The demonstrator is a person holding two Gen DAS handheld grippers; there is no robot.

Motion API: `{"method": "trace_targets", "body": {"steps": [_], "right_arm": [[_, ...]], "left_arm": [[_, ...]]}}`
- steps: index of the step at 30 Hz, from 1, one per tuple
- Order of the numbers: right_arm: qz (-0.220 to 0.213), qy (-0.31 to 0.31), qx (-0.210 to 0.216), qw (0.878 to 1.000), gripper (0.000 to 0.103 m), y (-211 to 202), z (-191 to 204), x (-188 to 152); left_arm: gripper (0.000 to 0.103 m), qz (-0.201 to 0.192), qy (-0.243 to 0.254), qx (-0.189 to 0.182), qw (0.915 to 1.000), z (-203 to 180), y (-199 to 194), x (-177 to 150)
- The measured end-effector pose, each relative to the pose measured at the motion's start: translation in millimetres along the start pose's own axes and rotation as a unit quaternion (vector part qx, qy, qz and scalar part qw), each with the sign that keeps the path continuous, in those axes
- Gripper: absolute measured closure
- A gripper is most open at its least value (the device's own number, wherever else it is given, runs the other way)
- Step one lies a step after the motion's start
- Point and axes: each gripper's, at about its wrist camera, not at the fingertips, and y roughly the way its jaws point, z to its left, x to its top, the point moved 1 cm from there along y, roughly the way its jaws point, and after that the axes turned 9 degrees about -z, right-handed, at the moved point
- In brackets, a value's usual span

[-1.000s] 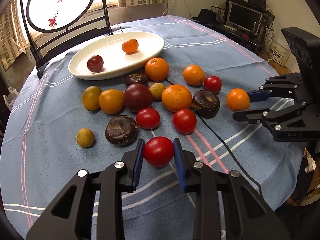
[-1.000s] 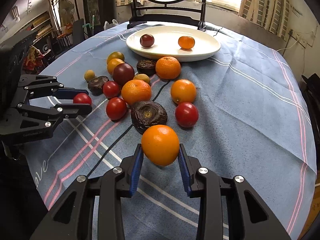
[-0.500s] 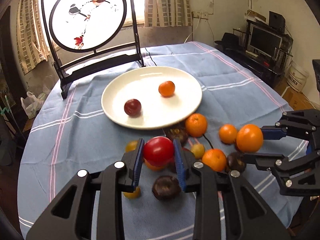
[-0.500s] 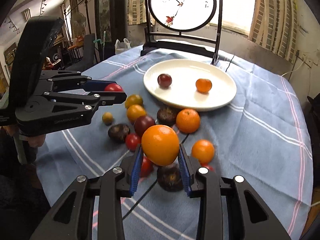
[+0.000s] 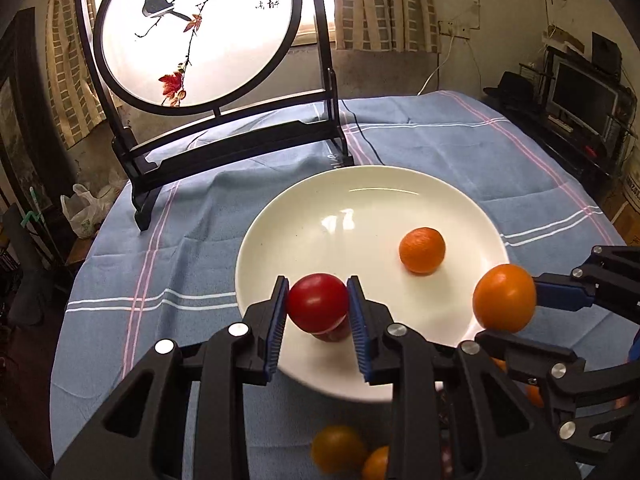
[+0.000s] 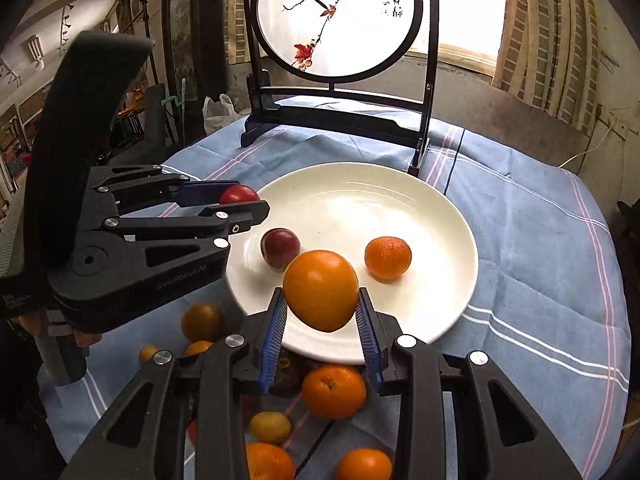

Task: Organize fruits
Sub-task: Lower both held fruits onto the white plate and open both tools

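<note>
My left gripper (image 5: 318, 312) is shut on a red tomato (image 5: 317, 302), held over the near left rim of the white plate (image 5: 360, 200). My right gripper (image 6: 322, 312) is shut on an orange (image 6: 321, 290), held over the plate's (image 6: 440, 208) near edge. In the left wrist view the right gripper (image 5: 520, 308) and its orange (image 5: 504, 298) show at the right. In the right wrist view the left gripper (image 6: 240, 204) shows at the left with the tomato (image 6: 239, 194). On the plate lie a small mandarin (image 6: 387, 257) and a dark red plum (image 6: 280, 249).
Several loose fruits lie on the blue tablecloth (image 6: 540, 280) near the plate's front: an orange (image 6: 333, 390), a yellowish fruit (image 6: 270, 427) and a greenish one (image 6: 201, 322). A round painted screen on a black stand (image 5: 200, 40) rises behind the plate. A black cable (image 5: 362, 136) runs over the cloth.
Both grippers have risen and carried their fruit forward from the loose pile to the plate. The plate now fills the middle of both views; the pile has dropped below the fingers.
</note>
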Motion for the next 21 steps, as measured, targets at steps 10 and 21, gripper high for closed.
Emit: {"method": "trace_targets", "body": {"steps": [10,21], "right_arm": [[0.036,0.004,-0.005,0.999,0.067,56.0,-16.0,10.8],[0.01,-0.005,-0.02,1.0,0.047,38.5,-18.0,14.7]], "left_arm": [[0.074,0.031,0.01,0.02,0.9993,6.0,53.9,4.4],[0.036,0.012,0.007,0.024,0.9996,8.8,47.6,9.0]]}}
